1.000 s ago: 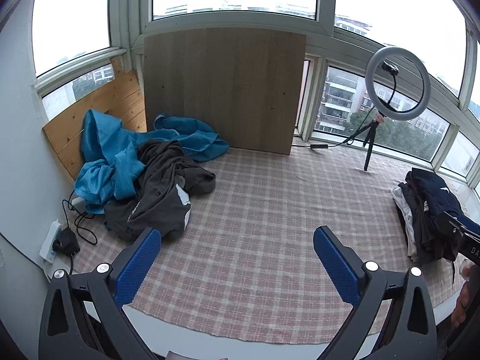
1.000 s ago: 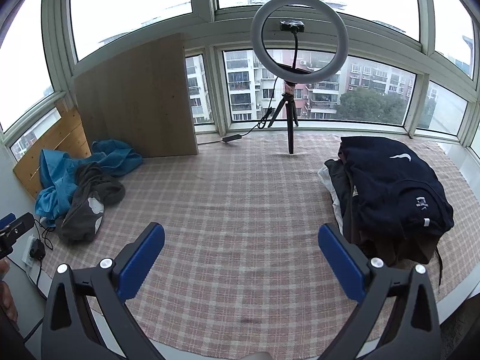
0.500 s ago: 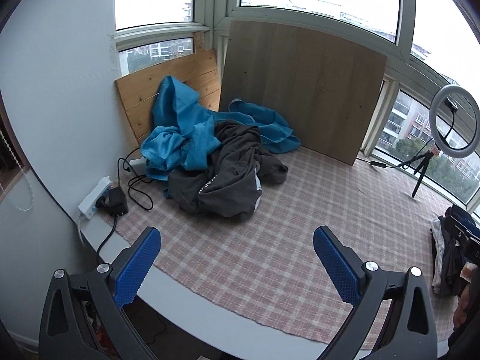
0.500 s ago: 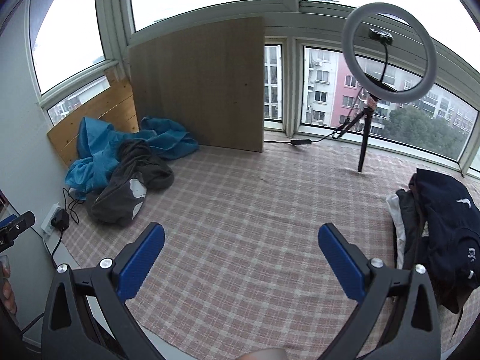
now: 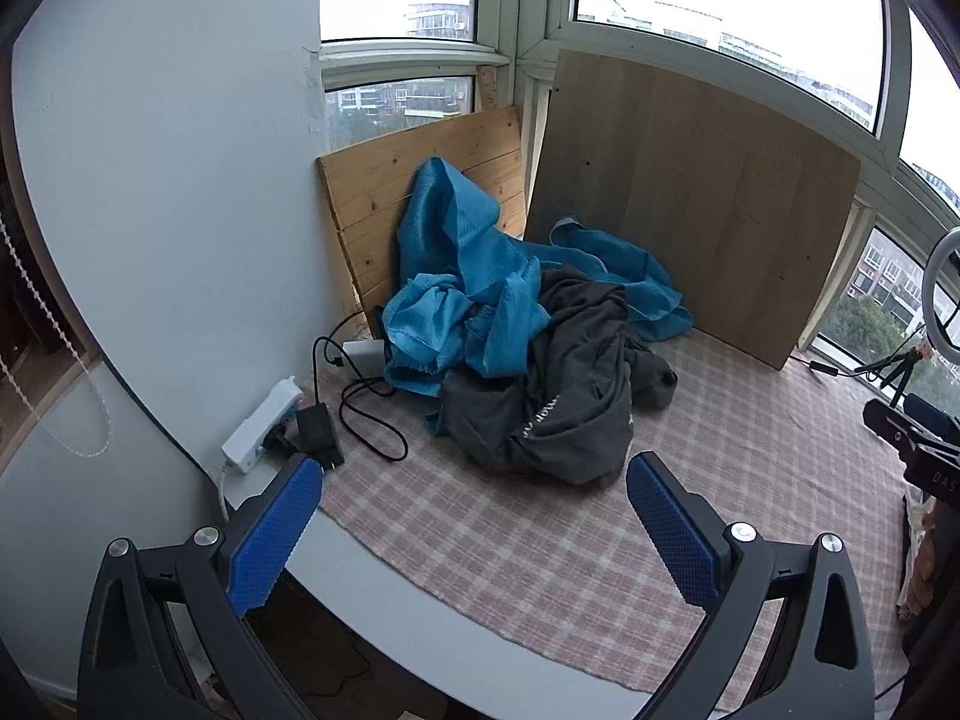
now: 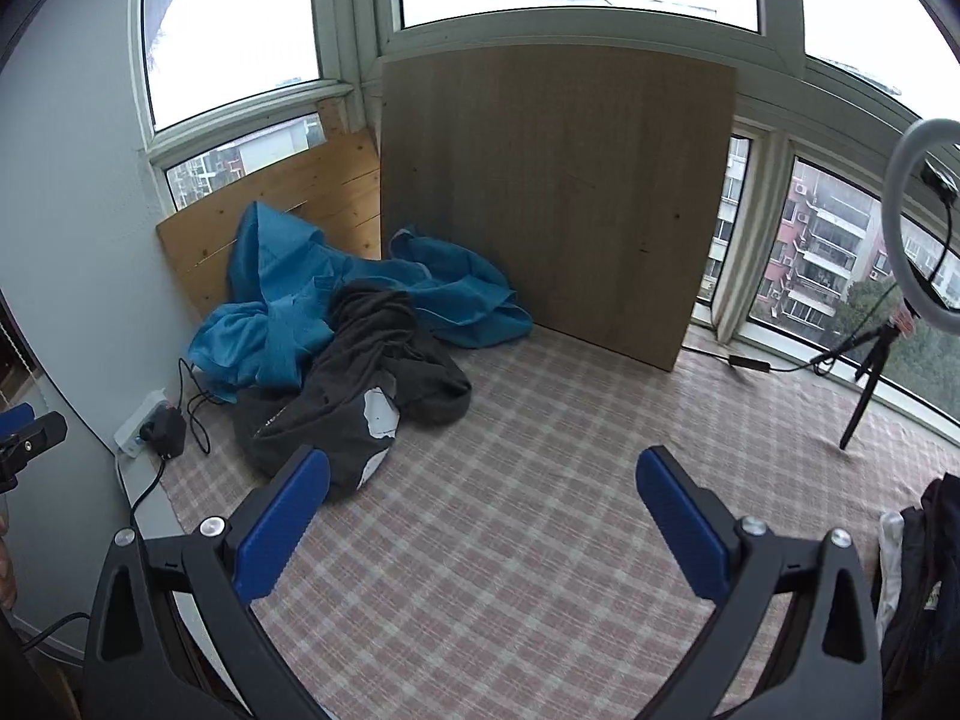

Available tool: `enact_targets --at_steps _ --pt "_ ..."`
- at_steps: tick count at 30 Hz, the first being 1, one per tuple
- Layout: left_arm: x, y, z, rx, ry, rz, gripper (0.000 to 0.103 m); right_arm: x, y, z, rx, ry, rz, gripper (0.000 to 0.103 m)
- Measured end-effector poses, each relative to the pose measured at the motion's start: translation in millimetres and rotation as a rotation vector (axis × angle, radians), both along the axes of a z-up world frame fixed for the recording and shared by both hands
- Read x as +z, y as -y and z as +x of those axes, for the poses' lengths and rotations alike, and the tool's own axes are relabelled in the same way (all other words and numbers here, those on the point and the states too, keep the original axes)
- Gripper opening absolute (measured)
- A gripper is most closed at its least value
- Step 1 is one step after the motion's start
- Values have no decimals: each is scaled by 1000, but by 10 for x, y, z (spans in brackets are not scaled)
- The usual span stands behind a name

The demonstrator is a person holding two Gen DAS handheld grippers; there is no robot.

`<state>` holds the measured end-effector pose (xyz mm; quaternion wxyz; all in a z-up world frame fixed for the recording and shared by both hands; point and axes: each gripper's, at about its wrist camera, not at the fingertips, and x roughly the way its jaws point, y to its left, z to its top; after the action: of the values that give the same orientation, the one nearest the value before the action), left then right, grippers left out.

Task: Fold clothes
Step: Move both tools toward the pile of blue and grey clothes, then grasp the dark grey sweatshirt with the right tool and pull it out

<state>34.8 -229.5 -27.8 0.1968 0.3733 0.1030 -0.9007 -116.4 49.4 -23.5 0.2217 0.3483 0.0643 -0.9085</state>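
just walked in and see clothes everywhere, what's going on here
A person is folding clothes with a hand-held gripper in each hand. Right now neither holds anything: the left hand-held gripper and the right hand-held gripper are both open and pointed at an unfolded heap in the corner, a dark grey garment lying partly over a blue garment on the checked cloth. Another pile of dark clothes sits at the right edge.

1. Your left gripper (image 5: 471,531) hangs in the air with its blue-padded fingers (image 5: 270,540) spread wide, gripping nothing.
2. Your right gripper (image 6: 483,525) is also held aloft, its fingers (image 6: 684,531) wide apart and bare.
3. Both point forward and slightly downward.
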Motion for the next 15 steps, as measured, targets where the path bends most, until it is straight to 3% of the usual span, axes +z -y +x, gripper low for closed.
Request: enact_targets --at_steps 8,15 --pt "-62 676 -372 -46 -4 38 102 -172 1173 -513 95 51 -43 103" --pt "-240 1010 -702 -97 14 94 102 -807 1691 -1079 28 205 25 103"
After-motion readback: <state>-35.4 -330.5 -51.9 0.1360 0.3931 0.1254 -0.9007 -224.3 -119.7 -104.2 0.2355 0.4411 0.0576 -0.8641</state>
